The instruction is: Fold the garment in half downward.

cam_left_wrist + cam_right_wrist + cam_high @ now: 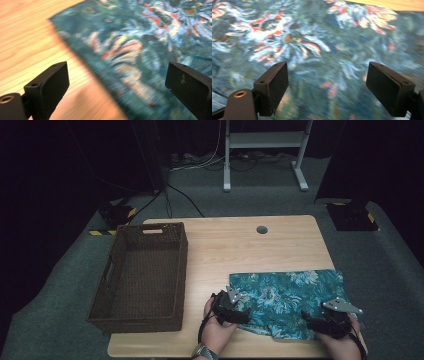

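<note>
Pale wooden table (225, 250) carries a floral cloth (290, 295) whose edge runs between the left gripper's (235, 312) wide, empty jaws, the right gripper (325, 322) equally agape above fabric, so closing shallow could pinch nothing or drag it.

Black grippers (231, 309) — grey three-cornered plates on top, blocky jaws (screw holes visible) — wristwatch (204, 352).

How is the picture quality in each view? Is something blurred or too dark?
High view: dim, the room behind nearly black, yet the wooden table, the wicker basket and the floral cloth read clearly. Left gripper view: the cloth is smeared by blur, while the open left tongs stay sharp. Right gripper view: the cloth pattern is soft, with the open right tongs crisp.
</note>
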Demonstrator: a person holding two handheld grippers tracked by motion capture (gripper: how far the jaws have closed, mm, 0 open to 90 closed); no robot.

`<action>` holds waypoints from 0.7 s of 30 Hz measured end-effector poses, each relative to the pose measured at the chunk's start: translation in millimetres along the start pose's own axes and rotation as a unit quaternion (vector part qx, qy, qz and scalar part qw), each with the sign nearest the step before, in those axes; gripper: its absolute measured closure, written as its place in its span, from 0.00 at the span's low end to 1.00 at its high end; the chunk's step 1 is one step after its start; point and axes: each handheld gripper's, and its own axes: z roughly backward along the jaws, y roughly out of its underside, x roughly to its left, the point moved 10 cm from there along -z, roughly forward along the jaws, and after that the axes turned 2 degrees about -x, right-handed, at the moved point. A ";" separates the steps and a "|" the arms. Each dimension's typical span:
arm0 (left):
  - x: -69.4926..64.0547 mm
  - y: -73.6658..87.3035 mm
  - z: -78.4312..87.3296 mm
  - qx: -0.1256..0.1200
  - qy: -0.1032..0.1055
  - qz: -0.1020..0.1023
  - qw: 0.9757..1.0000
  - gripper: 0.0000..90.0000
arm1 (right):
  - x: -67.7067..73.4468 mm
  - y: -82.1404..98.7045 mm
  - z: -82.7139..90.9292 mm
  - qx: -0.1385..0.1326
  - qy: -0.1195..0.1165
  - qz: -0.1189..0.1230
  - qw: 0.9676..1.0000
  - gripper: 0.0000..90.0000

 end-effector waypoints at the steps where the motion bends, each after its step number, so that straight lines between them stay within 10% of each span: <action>1: 4.5 1.1 2.6 0.001 -0.003 -0.002 1.000 0.06 | 4.3 -1.0 -1.4 0.000 -0.003 0.001 1.000 0.20; 11: 31.5 28.8 18.0 0.014 -0.029 -0.002 0.999 0.06 | 58.3 -4.6 -21.1 0.016 -0.062 0.034 0.997 0.20; 21: 36.4 40.3 12.8 0.016 -0.025 0.015 0.999 0.00 | 66.2 3.5 -33.3 0.033 -0.066 0.037 0.997 0.18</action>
